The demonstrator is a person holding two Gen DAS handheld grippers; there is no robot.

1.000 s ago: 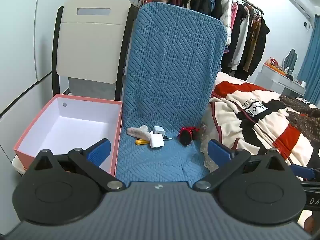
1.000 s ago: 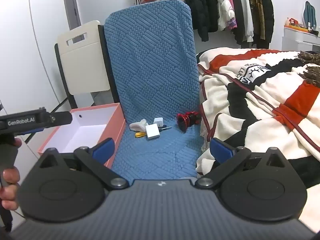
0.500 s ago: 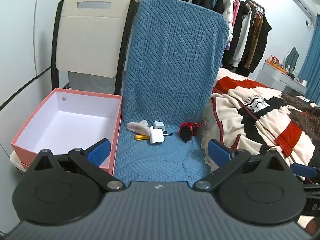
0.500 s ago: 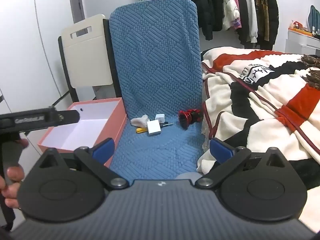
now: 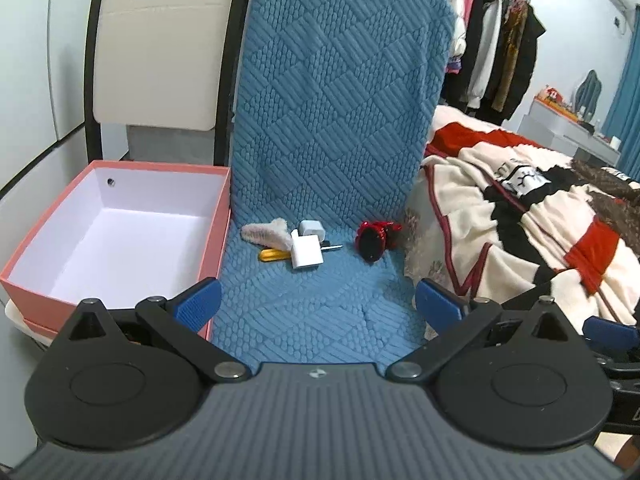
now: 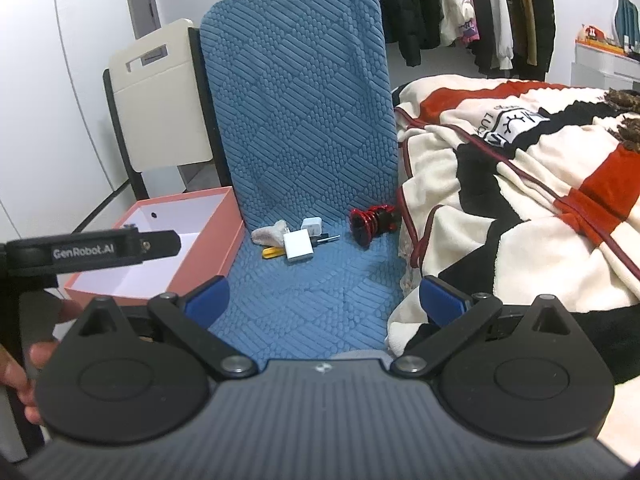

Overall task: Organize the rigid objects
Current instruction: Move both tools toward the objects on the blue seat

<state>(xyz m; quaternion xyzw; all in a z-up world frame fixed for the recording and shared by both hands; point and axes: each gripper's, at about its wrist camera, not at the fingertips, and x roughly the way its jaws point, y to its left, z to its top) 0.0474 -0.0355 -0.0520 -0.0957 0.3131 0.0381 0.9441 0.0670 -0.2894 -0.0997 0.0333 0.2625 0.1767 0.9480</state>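
Note:
Small items lie on the blue chair seat (image 5: pixel 312 300): a large white charger (image 5: pixel 306 255) (image 6: pixel 298 247), a small white plug (image 5: pixel 312 229) (image 6: pixel 313 225), a yellow-handled tool (image 5: pixel 274 255) (image 6: pixel 272 252), a fluffy beige clip (image 5: pixel 266 233) (image 6: pixel 269 233) and a red-and-black clip (image 5: pixel 374 238) (image 6: pixel 370 220). An empty pink box (image 5: pixel 120 236) (image 6: pixel 160 252) stands left of the seat. My left gripper (image 5: pixel 318 304) is open and empty, short of the items. My right gripper (image 6: pixel 324 300) is open and empty, also short of them.
The chair's blue padded back (image 5: pixel 340 100) rises behind the items. A cream folding chair (image 5: pixel 160 56) stands behind the box. A striped blanket on a bed (image 5: pixel 540 220) lies to the right. A clothes rack (image 5: pixel 492 40) is at the back.
Both grippers have moved forward and tilted down toward the seat; the items sit larger and higher in view. Both stay open. No item has moved.

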